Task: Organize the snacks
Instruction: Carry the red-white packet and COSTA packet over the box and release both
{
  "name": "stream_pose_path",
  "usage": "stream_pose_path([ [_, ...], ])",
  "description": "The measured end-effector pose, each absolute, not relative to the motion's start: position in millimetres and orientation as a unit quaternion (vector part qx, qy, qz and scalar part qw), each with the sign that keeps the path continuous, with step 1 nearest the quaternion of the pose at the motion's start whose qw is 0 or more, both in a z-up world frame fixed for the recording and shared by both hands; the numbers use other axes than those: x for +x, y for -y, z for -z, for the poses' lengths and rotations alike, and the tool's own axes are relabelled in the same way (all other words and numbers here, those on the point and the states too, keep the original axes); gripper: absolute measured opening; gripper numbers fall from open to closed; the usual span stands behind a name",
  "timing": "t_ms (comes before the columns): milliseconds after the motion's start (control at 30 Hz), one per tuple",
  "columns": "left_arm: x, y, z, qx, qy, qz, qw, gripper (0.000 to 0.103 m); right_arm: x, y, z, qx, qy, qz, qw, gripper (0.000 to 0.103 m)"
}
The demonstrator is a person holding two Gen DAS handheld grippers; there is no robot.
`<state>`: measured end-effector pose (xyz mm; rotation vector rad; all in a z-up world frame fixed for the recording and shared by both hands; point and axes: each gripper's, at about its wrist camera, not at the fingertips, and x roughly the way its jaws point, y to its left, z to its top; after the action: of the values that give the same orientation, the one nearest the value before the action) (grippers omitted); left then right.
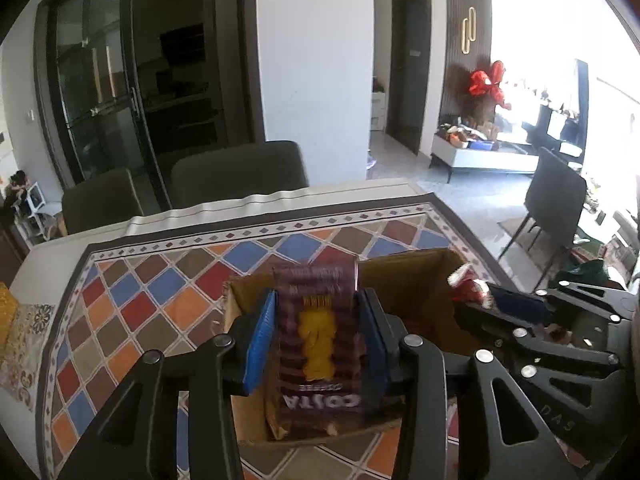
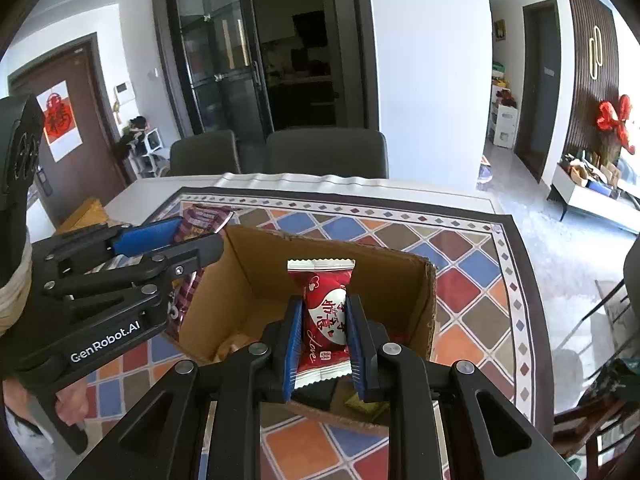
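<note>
Left tool (image 1: 316,340) angled down, jaws part open, right tool (image 2: 324,344) clamped

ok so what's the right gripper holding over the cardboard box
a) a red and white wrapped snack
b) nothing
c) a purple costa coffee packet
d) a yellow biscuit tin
a: in the right wrist view the right gripper has its blue pads pressed on either side of a red and white wrapped snack, held above the open cardboard box; the purple packet sits between the left gripper's fingers instead.
</note>
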<state>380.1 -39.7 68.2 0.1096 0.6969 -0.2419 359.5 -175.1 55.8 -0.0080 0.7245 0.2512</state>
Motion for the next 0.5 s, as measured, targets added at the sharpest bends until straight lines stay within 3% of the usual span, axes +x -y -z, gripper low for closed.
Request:
stream_pose_path([
  [67, 379.3, 37.8, -66.4, 0.057, -0.338, 0.112, 0.933, 0.056, 363.0, 177.7, -53.2, 0.000, -0.354, -0.113, 0.928, 0.028],
  [100, 376.2, 37.1, -65.2, 0.059, -0.337, 0.109, 0.933, 0.057, 362.9, 179.5, -51.8, -0.001, -0.354, -0.105, 0.929, 0.039],
  [133, 374.3, 36.5, -65.0, 0.060, -0.338, 0.107, 0.933, 0.057, 361.5, 179.5, -52.1, -0.005, -0.350, -0.096, 0.932, 0.043],
  [333, 344.9, 35.2, -64.8, 0.060, -0.331, 0.118, 0.934, 0.061, 342.0, 180.1, -55.1, -0.021, -0.337, -0.085, 0.937, 0.043],
  [500, 317.1, 36.4, -64.0, 0.059, -0.323, 0.133, 0.935, 0.063, 313.2, 181.0, -58.2, -0.031, -0.320, -0.082, 0.944, 0.050],
])
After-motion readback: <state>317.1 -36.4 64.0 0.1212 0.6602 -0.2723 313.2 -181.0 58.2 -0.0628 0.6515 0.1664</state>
